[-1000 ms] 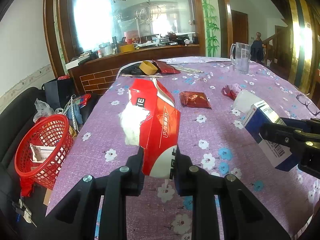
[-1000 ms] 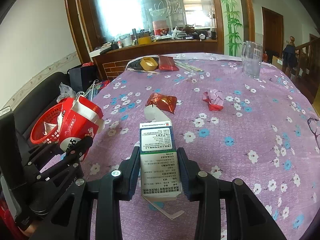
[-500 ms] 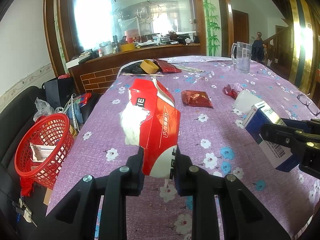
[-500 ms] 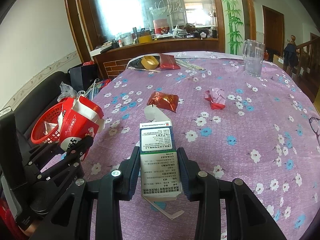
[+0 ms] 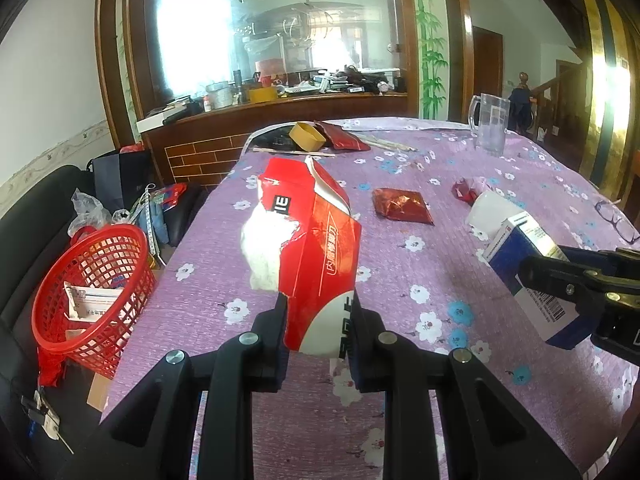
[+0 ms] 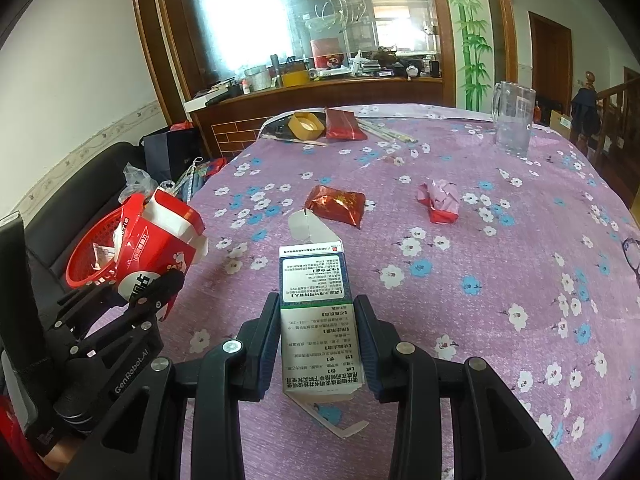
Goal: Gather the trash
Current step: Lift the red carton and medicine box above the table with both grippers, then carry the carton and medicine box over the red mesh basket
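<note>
My left gripper (image 5: 318,316) is shut on a torn red and white carton (image 5: 316,248) and holds it above the purple flowered table (image 5: 420,160). The carton also shows at the left of the right wrist view (image 6: 156,240). My right gripper (image 6: 318,320) is shut on a white and blue medicine box (image 6: 316,300), also seen at the right of the left wrist view (image 5: 528,256). A red mesh basket (image 5: 92,284) with paper in it stands left of the table, below its edge. A red foil wrapper (image 6: 336,204) and a pink crumpled wrapper (image 6: 440,200) lie on the table.
A tape roll (image 6: 306,125), a red packet (image 6: 342,124) and chopsticks (image 6: 386,132) lie at the far edge. A glass mug (image 6: 514,118) stands far right. Glasses (image 5: 616,220) lie at the right. A black sofa (image 6: 72,200) with bags is on the left.
Both grippers have drifted slightly back from the far side of the table while holding their items. Nothing was let go.
</note>
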`<state>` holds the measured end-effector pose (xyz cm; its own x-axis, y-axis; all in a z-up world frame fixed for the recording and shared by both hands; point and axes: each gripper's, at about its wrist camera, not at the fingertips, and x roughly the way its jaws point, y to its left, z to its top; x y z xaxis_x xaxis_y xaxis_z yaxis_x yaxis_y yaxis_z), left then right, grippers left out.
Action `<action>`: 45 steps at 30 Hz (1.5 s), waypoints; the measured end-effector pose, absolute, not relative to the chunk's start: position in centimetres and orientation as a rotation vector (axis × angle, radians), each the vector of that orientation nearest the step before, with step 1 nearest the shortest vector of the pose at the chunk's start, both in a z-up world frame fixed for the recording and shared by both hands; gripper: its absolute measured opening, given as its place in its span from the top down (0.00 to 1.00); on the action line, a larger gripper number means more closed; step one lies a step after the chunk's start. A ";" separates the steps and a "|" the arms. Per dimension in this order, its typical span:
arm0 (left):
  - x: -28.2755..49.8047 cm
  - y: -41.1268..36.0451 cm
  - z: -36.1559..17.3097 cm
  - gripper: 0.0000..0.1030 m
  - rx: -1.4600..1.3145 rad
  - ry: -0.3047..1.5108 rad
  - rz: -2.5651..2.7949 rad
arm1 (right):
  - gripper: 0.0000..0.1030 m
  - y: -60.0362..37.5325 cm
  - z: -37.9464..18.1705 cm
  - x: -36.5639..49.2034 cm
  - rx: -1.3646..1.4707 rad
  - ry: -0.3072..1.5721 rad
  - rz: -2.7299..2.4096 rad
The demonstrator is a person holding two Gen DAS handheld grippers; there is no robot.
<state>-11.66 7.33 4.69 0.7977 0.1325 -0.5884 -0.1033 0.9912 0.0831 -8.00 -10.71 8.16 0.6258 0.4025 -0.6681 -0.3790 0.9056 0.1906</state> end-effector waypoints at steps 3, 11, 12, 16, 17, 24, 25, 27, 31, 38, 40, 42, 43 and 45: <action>-11.9 7.9 5.0 0.78 0.038 0.630 0.134 | 0.61 -10.5 8.4 -7.9 0.030 0.771 0.455; -12.1 9.3 6.2 0.78 0.011 0.617 0.156 | 0.61 -9.5 8.8 -7.5 0.025 0.777 0.485; -12.2 9.6 6.4 0.78 0.006 0.613 0.161 | 0.61 -9.2 8.8 -7.4 0.024 0.778 0.491; -12.5 10.9 7.1 0.78 -0.010 0.601 0.182 | 0.61 -8.4 9.2 -7.2 0.027 0.781 0.508; -12.6 11.2 7.3 0.78 -0.014 0.599 0.188 | 0.61 -8.2 9.2 -7.1 0.030 0.783 0.511; -13.0 13.4 8.0 0.78 -0.038 0.589 0.221 | 0.61 -6.7 9.6 -6.4 0.040 0.801 0.549; -13.1 13.8 8.2 0.78 -0.043 0.587 0.226 | 0.61 -6.3 9.7 -6.3 0.036 0.799 0.553; -13.2 14.4 8.5 0.78 -0.053 0.583 0.233 | 0.61 -5.7 10.1 -6.2 0.027 0.795 0.562; -13.5 16.0 8.9 0.78 -0.079 0.577 0.255 | 0.61 -4.1 10.9 -5.9 0.014 0.792 0.596; -14.6 19.9 9.5 0.78 -0.127 0.571 0.318 | 0.61 -0.7 11.4 -5.2 0.010 0.814 0.669; -15.0 21.3 9.7 0.78 -0.142 0.566 0.344 | 0.61 0.7 11.5 -5.0 0.004 0.821 0.695; -15.3 22.6 9.8 0.78 -0.161 0.562 0.366 | 0.61 1.9 11.6 -4.9 -0.003 0.826 0.715; -15.5 23.4 9.9 0.78 -0.171 0.561 0.380 | 0.61 2.6 11.7 -4.8 -0.007 0.828 0.728; -15.8 25.1 10.0 0.78 -0.190 0.560 0.404 | 0.61 3.9 11.9 -4.7 -0.016 0.832 0.748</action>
<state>-15.79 25.07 10.00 0.7717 0.3199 -0.5497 -0.4217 0.9044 -0.0656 -4.65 3.92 11.91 0.4365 0.5956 -0.6743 -0.6074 0.7480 0.2676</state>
